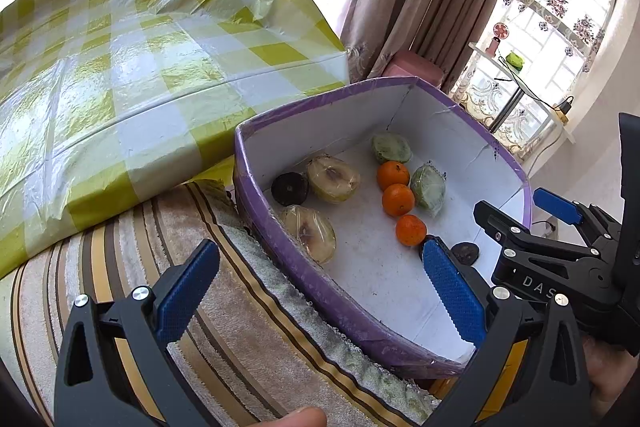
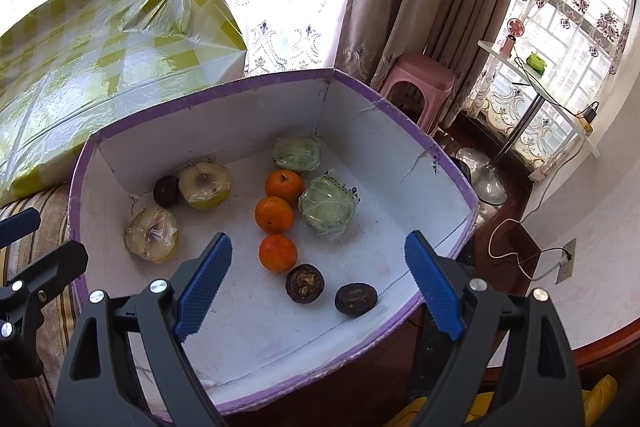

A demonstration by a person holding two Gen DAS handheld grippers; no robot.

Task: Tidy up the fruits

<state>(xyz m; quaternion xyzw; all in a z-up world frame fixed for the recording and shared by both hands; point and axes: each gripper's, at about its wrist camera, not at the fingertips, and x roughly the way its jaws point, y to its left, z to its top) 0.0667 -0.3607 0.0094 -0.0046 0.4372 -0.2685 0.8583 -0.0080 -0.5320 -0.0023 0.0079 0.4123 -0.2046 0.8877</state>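
Observation:
A white box with a purple rim holds all the fruit. Three oranges lie in a row down its middle. Beside them are two green fruits in plastic wrap. Two wrapped pale cut halves sit by the left wall. Three dark brown fruits lie about, two of them close in front of my right gripper. That gripper hangs open and empty over the box's near part. My left gripper is open and empty over the box's near left rim.
A surface under yellow-checked plastic rises left of the box. A striped towel lies beneath. Beyond are curtains, a pink stool, a white side table, and a cable to a wall socket. A thumb shows at the bottom edge.

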